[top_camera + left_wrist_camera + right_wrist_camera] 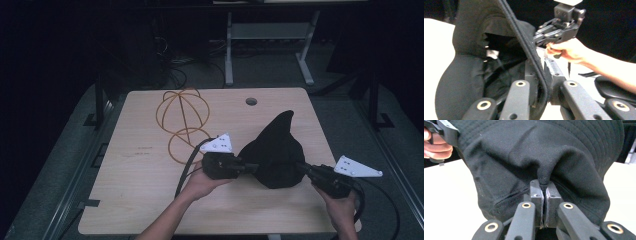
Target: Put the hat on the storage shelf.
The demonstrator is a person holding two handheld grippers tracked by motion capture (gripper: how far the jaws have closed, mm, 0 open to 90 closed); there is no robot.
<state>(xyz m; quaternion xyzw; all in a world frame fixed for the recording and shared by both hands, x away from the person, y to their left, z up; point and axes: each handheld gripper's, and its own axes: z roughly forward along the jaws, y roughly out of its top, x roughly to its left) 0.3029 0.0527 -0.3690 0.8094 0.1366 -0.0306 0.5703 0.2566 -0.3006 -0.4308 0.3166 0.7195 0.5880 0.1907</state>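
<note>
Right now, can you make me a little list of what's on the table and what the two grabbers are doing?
table: light wooden top with a round hole near the far edge
hat: black cloth hat, held up between both grippers
left gripper: shut on the hat's brim
right gripper: shut on a pinch of the hat's cloth
wire frame: orange wire loops, at the far left, untouched

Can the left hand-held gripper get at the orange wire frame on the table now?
Probably not at once: the left hand-held gripper is shut on the black hat. The orange wire frame lies unobstructed just beyond it.
</note>
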